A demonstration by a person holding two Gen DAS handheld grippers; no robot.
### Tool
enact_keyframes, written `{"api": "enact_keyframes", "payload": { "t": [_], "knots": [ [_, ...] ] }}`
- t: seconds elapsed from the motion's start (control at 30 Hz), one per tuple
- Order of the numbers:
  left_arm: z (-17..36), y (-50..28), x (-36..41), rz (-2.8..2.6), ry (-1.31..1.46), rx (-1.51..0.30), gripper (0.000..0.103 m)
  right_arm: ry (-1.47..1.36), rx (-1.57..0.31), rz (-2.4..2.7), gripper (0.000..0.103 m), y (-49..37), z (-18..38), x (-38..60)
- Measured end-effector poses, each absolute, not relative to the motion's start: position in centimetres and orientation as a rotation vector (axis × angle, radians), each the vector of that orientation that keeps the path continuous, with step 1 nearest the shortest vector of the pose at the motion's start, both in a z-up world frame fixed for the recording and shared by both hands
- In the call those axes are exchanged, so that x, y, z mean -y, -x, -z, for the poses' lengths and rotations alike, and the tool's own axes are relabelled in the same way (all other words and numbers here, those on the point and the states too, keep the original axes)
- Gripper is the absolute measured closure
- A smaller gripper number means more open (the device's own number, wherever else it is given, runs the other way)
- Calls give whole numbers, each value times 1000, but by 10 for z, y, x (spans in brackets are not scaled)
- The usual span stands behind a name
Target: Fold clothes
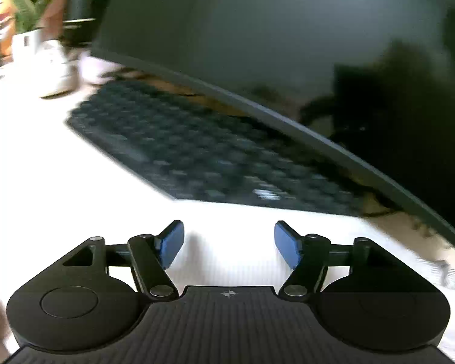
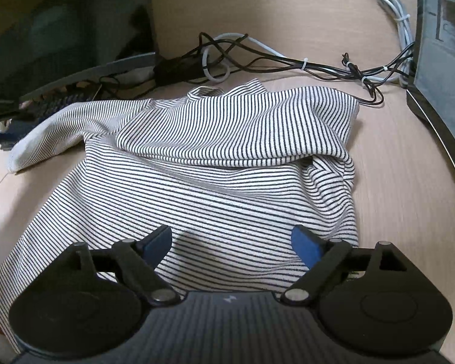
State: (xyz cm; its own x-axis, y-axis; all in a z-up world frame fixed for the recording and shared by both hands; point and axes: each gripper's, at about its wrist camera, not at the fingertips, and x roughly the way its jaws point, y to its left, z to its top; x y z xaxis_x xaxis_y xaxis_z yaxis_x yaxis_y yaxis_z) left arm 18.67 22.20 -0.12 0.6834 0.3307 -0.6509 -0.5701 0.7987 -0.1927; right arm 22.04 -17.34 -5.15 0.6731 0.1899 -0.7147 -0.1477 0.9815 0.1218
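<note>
Striped shirt (image 2: 227, 163) lies on the table (image 2: 394, 182), partly folded, top half doubled over. Right hand-held gripper (image 2: 232, 247) open just above its lower hem, nothing held. Left hand-held gripper (image 1: 229, 247) open, empty, facing the keyboard (image 1: 197, 148) and monitor (image 1: 273, 36).

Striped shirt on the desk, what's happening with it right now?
A person is partway through folding the striped shirt, which lies on the desk with one side turned over. The right tool hovers open over its near hem, gripping nothing. The left tool is open and empty, facing a keyboard and monitor.
</note>
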Motion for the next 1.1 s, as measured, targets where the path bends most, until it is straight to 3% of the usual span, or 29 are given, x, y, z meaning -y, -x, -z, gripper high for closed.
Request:
{"api": "enact_keyframes", "payload": {
  "t": [0.07, 0.33, 0.37, 0.5, 0.57, 0.8, 1.1],
  "knots": [
    [8, -175, -236, -535, 387, -653, 22, -45, -815, -185, 16, -221, 52, 171],
    [35, -168, -242, -443, 427, -736, 24, -28, -830, -160, 15, -221, 51, 160],
    [39, -172, -242, -434, 434, -741, 29, -29, -831, -162, 15, -220, 50, 158],
    [40, -181, -235, -460, 351, -730, 86, -31, -834, -168, 15, -213, 49, 155],
    [26, -181, -231, -458, 315, -677, 93, -37, -832, -165, 15, -210, 49, 156],
    [-40, -190, -205, -368, 243, -484, 96, -56, -765, -144, 16, -197, 31, 162],
    [-117, -219, -112, -29, 163, -333, 98, -84, -682, -148, 16, -191, 11, 170]
  ]
}}
